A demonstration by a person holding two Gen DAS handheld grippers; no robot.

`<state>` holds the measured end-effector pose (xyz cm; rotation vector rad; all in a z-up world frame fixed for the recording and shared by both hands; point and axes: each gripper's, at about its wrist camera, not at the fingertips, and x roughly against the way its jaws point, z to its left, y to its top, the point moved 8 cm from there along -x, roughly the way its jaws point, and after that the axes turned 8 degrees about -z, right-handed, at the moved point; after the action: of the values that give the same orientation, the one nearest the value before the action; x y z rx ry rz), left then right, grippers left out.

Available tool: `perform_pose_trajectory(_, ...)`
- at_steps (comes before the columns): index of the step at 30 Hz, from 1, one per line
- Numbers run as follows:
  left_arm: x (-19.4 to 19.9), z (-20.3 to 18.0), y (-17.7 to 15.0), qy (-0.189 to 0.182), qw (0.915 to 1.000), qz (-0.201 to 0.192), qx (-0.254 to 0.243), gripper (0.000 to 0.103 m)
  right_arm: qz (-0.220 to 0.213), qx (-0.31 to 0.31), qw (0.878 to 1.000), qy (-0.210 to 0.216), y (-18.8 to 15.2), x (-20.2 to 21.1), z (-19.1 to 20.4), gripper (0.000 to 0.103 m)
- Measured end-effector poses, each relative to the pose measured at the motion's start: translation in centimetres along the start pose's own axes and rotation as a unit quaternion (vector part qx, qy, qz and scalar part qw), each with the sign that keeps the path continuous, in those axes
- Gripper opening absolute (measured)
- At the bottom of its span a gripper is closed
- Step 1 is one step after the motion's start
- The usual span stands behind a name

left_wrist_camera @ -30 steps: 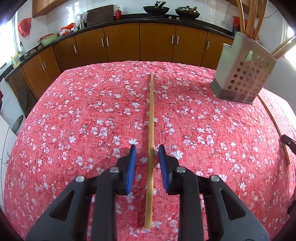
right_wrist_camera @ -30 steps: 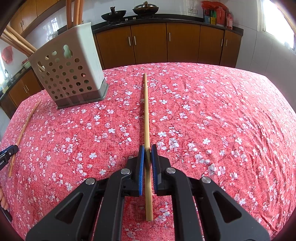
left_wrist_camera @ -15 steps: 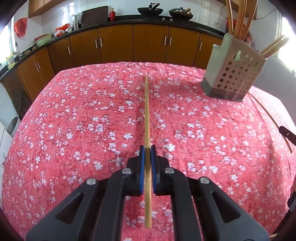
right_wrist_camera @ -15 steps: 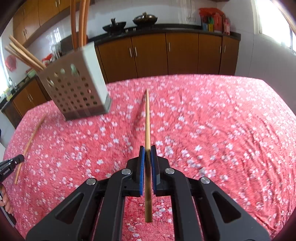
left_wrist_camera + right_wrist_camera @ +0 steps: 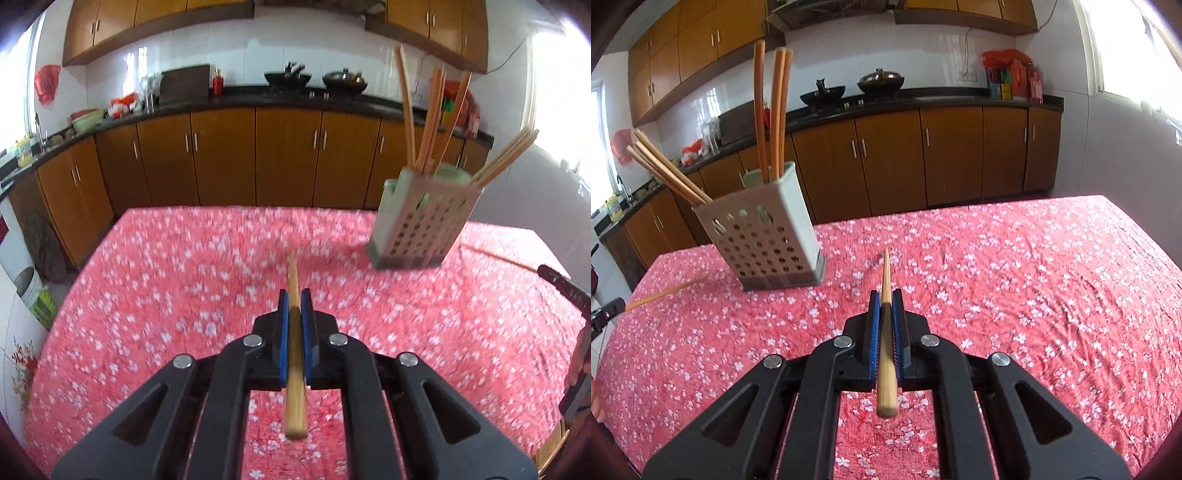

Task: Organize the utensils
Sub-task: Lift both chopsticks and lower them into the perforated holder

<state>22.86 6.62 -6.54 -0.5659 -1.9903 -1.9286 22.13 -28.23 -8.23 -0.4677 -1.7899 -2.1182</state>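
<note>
Each gripper pinches one chopstick: left gripper (image 5: 294, 301) and right gripper (image 5: 885, 301). Tilt each tip down over the holder (image 5: 764, 240), then release

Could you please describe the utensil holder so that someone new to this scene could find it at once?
Look at the table with the red floral tablecloth. Near its far edge, towards the kitchen cabinets, stands the utensil holder, a pale, upright box. Its perforated walls and the chopsticks sticking out of its top set it apart.
</note>
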Motion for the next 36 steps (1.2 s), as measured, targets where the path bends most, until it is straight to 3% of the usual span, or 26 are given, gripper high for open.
perform_pose_trajectory(8,2.2,-0.7,4.0,-0.006,0.9986,-0.052,0.006,0.007,-0.040,-0.004,0.999,0.012,2.6,1.8,0.5,0.007)
perform_pose_trajectory(15,3.5,-2.0,6.4,-0.022,0.9969,-0.075,0.002,0.007,-0.070,-0.013,0.997,0.034,4.9,3.3,1.3,0.007)
perform_pose_trajectory(22,5.4,-4.2,9.5,-0.061,0.9932,-0.099,-0.002,0.007,-0.113,-0.019,0.991,0.074,9.0,5.7,3.3,0.007)
perform_pose_trajectory(31,8.7,-9.3,14.0,-0.138,0.9808,-0.136,-0.023,0.007,-0.194,-0.011,0.974,0.115,14.6,9.4,5.8,0.007)
perform_pose_trajectory(36,8.8,-11.2,16.5,-0.144,0.9761,-0.160,-0.029,0.007,-0.219,-0.006,0.968,0.118,16.5,9.2,6.5,0.007)
